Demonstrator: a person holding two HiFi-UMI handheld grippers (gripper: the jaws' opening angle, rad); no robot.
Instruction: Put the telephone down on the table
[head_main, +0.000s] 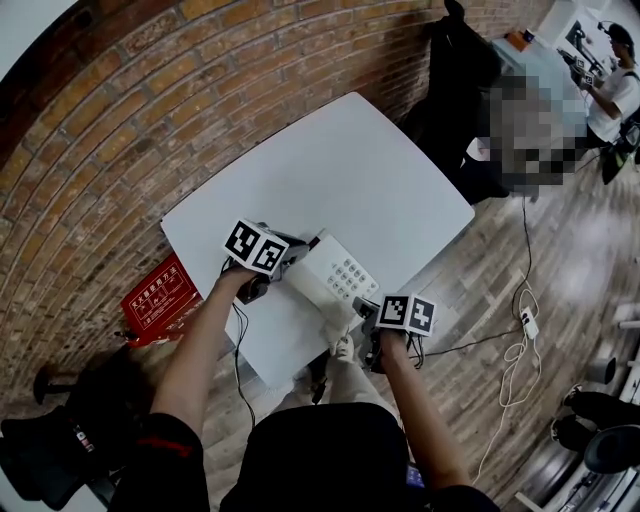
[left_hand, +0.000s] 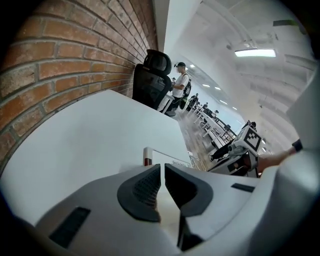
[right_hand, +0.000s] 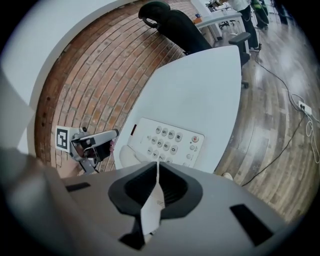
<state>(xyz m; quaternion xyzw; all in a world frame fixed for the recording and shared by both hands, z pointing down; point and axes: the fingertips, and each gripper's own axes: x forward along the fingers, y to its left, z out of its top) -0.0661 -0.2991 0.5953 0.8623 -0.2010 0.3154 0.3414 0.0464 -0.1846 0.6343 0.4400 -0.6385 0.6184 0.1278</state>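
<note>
White table (head_main: 340, 160), telephone (head_main: 336, 274) corners partly hidden

Bright, even light is cast by a ceiling light (left_hand: 254, 52); the white tabletop (head_main: 340, 170) is nearly washed out. Fisheye bending and dark corners are seen throughout.

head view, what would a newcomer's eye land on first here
The white keypad telephone at the near edge of the white table stands out first. It is pinched at either end by the left gripper and the right gripper, each carrying a black-and-white marker cube. Behind the table runs a red brick wall.
</note>
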